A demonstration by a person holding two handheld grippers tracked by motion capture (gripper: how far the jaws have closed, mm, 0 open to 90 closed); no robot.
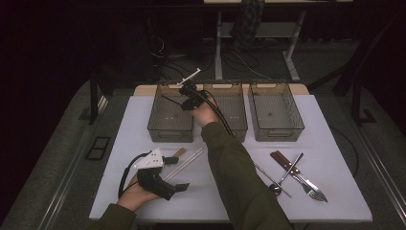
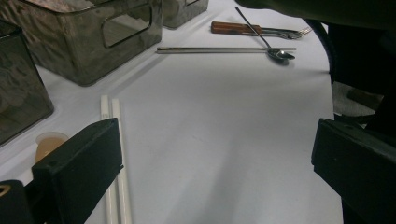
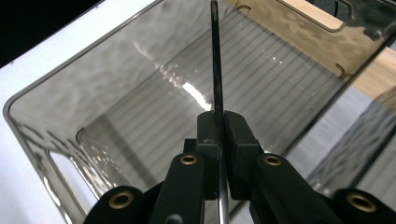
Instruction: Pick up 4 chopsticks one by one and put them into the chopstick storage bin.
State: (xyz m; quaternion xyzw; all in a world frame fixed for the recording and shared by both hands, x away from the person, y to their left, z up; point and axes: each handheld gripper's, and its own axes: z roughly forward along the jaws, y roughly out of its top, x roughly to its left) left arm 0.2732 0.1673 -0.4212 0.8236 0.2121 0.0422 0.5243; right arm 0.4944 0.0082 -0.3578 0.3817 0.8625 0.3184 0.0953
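- The left gripper (image 1: 178, 187) is seen low at the left of the tabletop (image 1: 215, 191), its jaws spread wide with nothing between them.
- Two white chopsticks (image 2: 114, 140) lie just ahead of it (a small tan-handled piece beside them).
- The right gripper (image 3: 218, 135) is held over the left bin (image 3: 70, 116), jaws pressed together on a thin dark chopstick (image 3: 215, 60), which points into that bin.
- A spoon (image 2: 275, 50) and a fork (image 1: 313, 190) lie at the right, well apart from both grippers.
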